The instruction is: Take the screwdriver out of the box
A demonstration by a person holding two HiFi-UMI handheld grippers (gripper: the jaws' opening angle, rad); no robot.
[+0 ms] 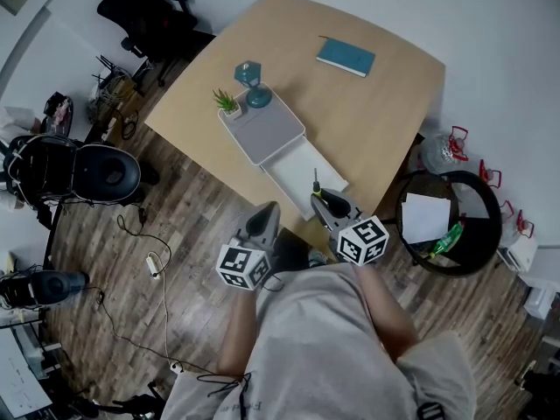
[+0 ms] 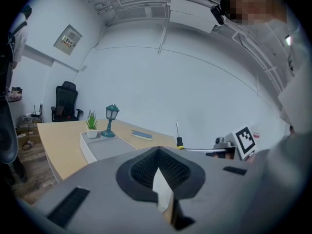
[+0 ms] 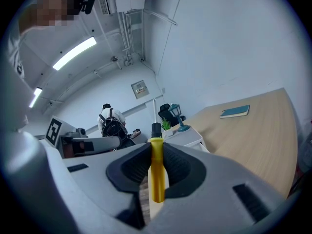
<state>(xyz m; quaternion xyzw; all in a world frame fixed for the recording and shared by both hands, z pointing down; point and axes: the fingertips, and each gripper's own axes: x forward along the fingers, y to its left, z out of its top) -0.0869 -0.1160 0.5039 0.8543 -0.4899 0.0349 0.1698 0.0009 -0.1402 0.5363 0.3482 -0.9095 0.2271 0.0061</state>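
Observation:
My right gripper (image 1: 320,199) is shut on the screwdriver (image 1: 316,180), which stands upright over the near end of the white box's open drawer (image 1: 296,163). In the right gripper view its yellow handle (image 3: 157,172) is clamped between the dark pads, with the black collar and metal shaft pointing up. The left gripper view shows the same screwdriver (image 2: 178,133) rising beside my right gripper (image 2: 229,147). My left gripper (image 1: 266,213) is shut and holds nothing; it hovers off the table's near edge, left of the drawer. The box's grey lid (image 1: 263,129) lies further back.
On the box's far end stand a small potted plant (image 1: 227,102) and a teal lamp (image 1: 251,81). A teal notebook (image 1: 346,56) lies far back on the wooden table (image 1: 385,121). A black bin (image 1: 446,221) stands at the right, office chairs (image 1: 149,11) at the left.

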